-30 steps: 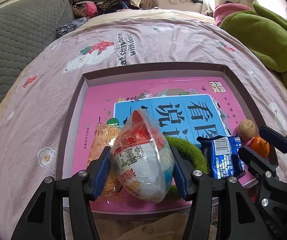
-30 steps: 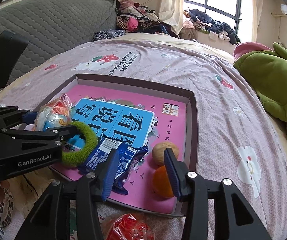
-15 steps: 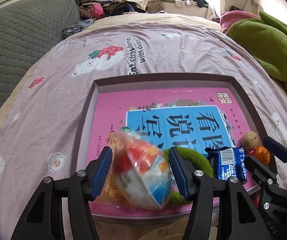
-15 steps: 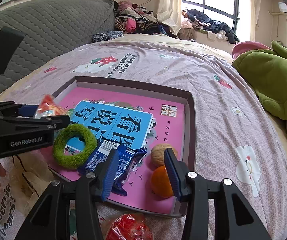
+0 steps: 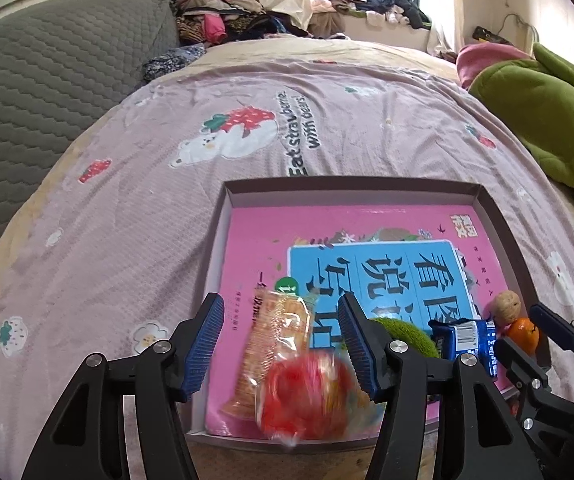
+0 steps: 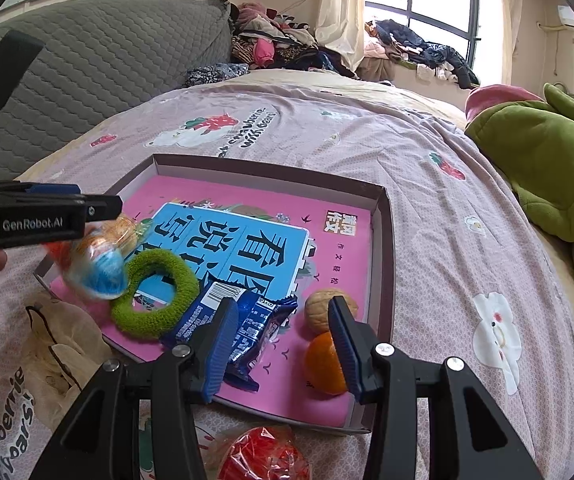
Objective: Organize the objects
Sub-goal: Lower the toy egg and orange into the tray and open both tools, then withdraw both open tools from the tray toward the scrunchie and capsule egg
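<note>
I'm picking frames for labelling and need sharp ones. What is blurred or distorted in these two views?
Left wrist view: the red snack bag between the open fingers of the left gripper is motion-smeared; the tray and book print stay crisp. Right wrist view: the same bag is smeared; the window is blown out. Both views bow straight edges, fisheye-style.

The left hand-held gripper (image 6: 99,210) reads "GenRobot.AI"; the bedsheet (image 5: 327,128) reads "Eat strawberrie with bears!" (curved print).
</note>
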Tool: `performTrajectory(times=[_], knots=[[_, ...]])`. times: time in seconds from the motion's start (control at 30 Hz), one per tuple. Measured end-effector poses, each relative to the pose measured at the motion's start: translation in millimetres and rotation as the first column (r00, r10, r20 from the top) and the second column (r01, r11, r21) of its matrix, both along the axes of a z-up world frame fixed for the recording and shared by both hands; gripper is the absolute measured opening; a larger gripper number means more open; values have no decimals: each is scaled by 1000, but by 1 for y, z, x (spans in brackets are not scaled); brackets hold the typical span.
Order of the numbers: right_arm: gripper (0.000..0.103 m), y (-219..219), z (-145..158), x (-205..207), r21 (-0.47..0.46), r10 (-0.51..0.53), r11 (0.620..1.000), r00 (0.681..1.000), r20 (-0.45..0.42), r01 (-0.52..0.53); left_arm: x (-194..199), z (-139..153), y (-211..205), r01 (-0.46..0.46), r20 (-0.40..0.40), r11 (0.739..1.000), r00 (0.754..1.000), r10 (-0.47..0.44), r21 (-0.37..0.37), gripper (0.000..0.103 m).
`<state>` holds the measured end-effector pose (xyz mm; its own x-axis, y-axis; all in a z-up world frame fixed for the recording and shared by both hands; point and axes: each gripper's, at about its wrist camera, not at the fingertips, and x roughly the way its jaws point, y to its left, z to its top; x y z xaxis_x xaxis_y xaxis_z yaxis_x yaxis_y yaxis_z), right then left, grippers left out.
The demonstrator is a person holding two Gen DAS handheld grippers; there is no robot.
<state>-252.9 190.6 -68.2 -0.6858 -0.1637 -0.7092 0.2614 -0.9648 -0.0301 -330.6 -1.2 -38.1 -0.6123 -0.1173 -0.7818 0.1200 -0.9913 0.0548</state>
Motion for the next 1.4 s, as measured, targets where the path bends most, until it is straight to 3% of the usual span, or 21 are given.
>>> performTrajectory(times=[0.37, 0.47, 1.0, 1.4], knots=[[47, 2, 15, 6, -23, 5, 1000, 1000, -22, -6, 13, 19, -8, -13, -35, 1000, 999, 14, 13, 61], [53, 3, 24, 11, -33, 11, 999, 999, -37, -12, 19, 25, -8, -10, -46, 1000, 999, 11, 20, 61], [59, 16, 63, 36, -106, -11, 994, 997, -72, 3, 53, 48, 6, 23, -87, 999, 996, -19, 40, 62], [64, 25, 106, 70, -122, -20, 992, 988, -155, 1, 92, 66, 16, 46, -128, 998, 991, -40, 48, 63]])
